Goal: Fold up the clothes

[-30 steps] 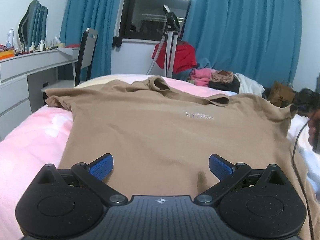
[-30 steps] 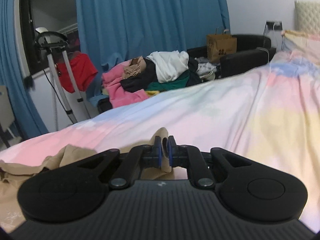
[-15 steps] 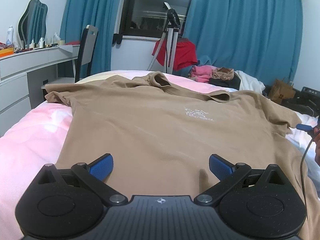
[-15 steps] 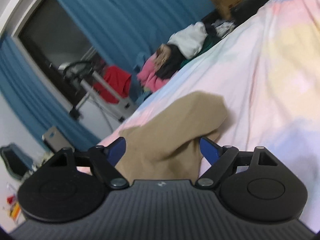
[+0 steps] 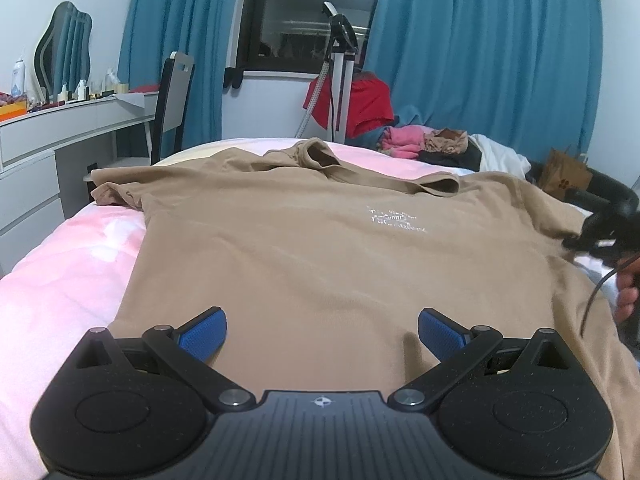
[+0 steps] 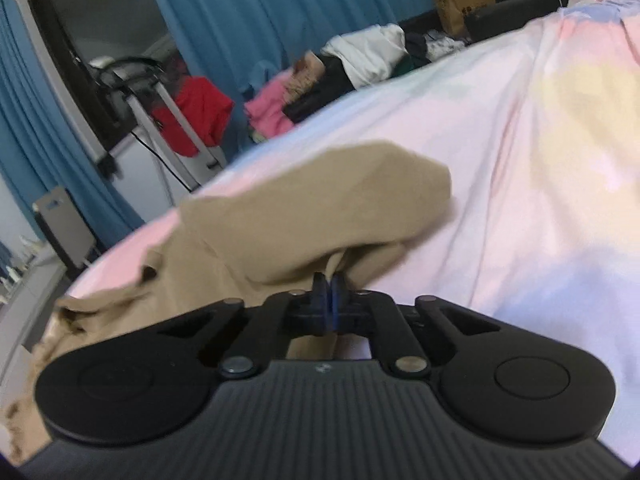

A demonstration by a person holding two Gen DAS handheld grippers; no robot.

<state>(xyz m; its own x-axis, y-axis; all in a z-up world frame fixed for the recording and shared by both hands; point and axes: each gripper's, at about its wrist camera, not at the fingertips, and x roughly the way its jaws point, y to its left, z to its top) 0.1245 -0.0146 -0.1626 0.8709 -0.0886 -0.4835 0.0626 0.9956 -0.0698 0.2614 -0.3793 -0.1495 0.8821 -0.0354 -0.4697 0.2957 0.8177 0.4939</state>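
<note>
While the tan T-shirt (image 5: 320,248) lies spread front-up across the bed (image 5: 60,280), its fabric looks mostly flat over the chest, with shallow ripples running toward the hem. A small pale printed mark sits on the chest, too blurred to read. The collar is rumpled and partly turned over at the far edge, and one sleeve is bunched in folds near the corner of the mattress closest to the white dresser (image 5: 44,148). The left gripper (image 5: 322,332) hangs just above the lower part of the shirt with its blue pads (image 5: 202,334) spread wide and nothing between them. The right gripper (image 6: 330,292) has its jaws pressed together on a pinch of the shirt's sleeve (image 6: 320,216), and the cloth rises from that point in a soft hump, draping back toward the body of the garment. Beneath it the bedsheet (image 6: 540,160) shows washed-out pink, yellow and blue patches. Beyond the bed sits a heap of clothes (image 5: 432,146) in pink, black and white, in front of blue curtains (image 5: 480,60). A red garment (image 5: 356,104) hangs on a stand by the dark window.
</note>
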